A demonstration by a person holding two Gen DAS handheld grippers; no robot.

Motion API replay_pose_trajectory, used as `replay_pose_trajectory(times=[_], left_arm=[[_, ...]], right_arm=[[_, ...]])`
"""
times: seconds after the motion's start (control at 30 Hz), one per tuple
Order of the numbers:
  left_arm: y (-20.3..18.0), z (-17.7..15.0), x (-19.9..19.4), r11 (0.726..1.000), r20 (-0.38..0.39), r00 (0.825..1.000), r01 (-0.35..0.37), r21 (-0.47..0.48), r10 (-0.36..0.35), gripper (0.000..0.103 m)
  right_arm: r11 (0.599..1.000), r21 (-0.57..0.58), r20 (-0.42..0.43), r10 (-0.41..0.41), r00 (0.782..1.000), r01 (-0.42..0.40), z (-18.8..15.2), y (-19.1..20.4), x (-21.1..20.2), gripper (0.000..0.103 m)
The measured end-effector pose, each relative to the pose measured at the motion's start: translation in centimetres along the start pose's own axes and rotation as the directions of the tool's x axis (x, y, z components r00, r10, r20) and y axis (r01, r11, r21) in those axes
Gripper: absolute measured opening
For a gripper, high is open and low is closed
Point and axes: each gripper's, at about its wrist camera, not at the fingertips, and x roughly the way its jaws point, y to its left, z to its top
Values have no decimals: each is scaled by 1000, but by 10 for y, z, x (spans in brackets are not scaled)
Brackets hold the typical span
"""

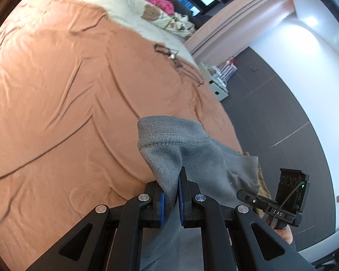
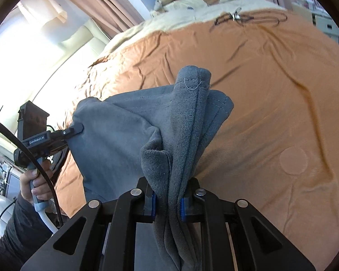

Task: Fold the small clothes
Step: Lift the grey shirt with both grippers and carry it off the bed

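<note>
- Fingers of our left gripper (image 1: 171, 199) pinch a bunched edge of the grey garment (image 1: 169, 146); those of our right gripper (image 2: 168, 199) clamp another gathered edge, cloth filling both narrow gaps.
- We hold the garment lifted above the orange bedspread (image 1: 56, 90), slack between the two grips, its lower part out of sight.
- No fold shows yet (we judge the work barely begun); spreading and folding remain.
- Open bedspread lies ahead; the bed's edge drops off by our left gripper, and a dark cord (image 2: 248, 19) lies far off.

Bed w/ orange sheet (image 1: 67, 90), cream blanket (image 1: 124, 6), dark cord (image 1: 169, 54).
</note>
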Motion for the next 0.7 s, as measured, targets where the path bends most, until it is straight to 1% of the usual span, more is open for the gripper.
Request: replay_pose_trajectory(times=[0.2,0.37,0.53,0.7], left_arm=[[-37,-2,-28,998,45,998,37,55,-39,9],[-74,-7,-51,992,79,994,68,107,-77,9],[-115,-11,-61,983,93,990,88,159,-104,9],[-157,-18,-61,972,91,986,120,204,-141,9]], right_arm=[[999,-38,69,-14,998,16,-20,21,-51,11],[997,-65,133,-27,991,36,-42,35,-100,11],[993,-93,203,-47,978,67,-65,45,-155,10],[988,-105,272,-78,959,110,-86,44,-218,10]])
